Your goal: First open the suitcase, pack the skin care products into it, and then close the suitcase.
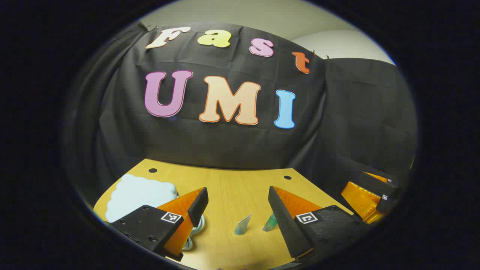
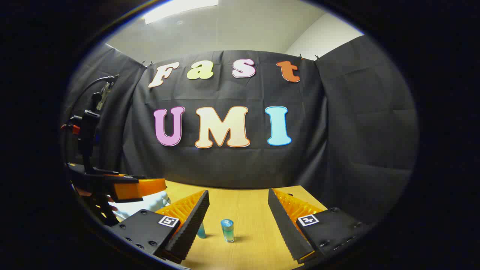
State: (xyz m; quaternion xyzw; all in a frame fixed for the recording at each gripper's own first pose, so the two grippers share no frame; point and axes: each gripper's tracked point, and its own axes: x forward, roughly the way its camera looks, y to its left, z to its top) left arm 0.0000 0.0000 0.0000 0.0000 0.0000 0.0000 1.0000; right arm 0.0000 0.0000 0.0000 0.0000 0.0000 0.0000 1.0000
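Wood-grain table (image 2: pixel 247 210), matt; clear glossy plastic bottle (image 2: pixel 227 230); ribbed gripper pads (image 2: pixel 191 219).

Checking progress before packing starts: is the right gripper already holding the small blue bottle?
No: the right gripper is open, and the blue bottle stands untouched on the table between its fingers.

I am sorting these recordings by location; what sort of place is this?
Probably an indoor recording booth: black cloth wall, a wooden table, and a small blue bottle standing on it.
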